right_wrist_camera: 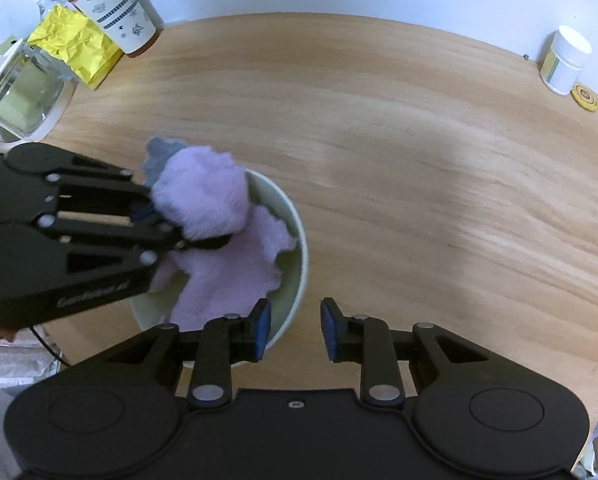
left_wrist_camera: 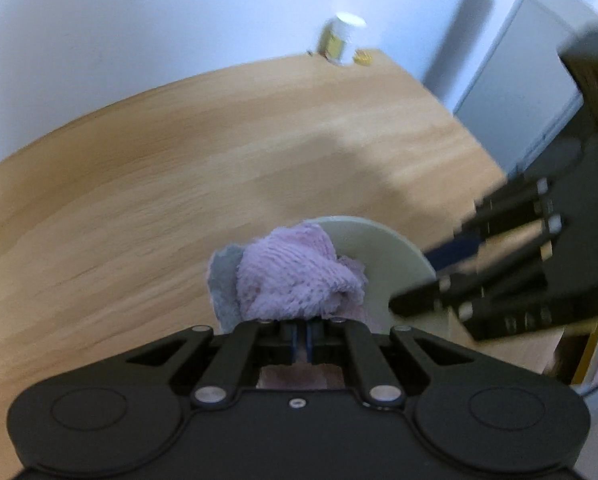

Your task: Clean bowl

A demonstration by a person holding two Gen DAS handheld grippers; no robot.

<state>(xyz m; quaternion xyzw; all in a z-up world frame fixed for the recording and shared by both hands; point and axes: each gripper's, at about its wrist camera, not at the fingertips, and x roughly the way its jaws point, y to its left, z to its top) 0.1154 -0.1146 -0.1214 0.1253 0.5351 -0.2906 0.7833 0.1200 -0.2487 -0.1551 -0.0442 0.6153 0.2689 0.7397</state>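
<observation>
A pale green bowl (right_wrist_camera: 295, 240) sits on the wooden table near its front edge; it also shows in the left wrist view (left_wrist_camera: 383, 248). My left gripper (left_wrist_camera: 302, 334) is shut on a lilac fluffy cloth (left_wrist_camera: 295, 276) with a grey underside. In the right wrist view the left gripper (right_wrist_camera: 167, 220) comes in from the left and holds the cloth (right_wrist_camera: 227, 264) down inside the bowl. My right gripper (right_wrist_camera: 295, 328) is open, its fingers either side of the bowl's near right rim, the left pad (right_wrist_camera: 263, 320) inside the bowl. It enters the left wrist view from the right (left_wrist_camera: 431, 272).
At the table's back left stand a patterned cup with a red lid (right_wrist_camera: 117, 8), a crumpled yellow packet (right_wrist_camera: 77, 46) and a clear container (right_wrist_camera: 25, 92). A white jar (right_wrist_camera: 564, 60) and a yellow disc (right_wrist_camera: 585, 97) sit at the back right corner.
</observation>
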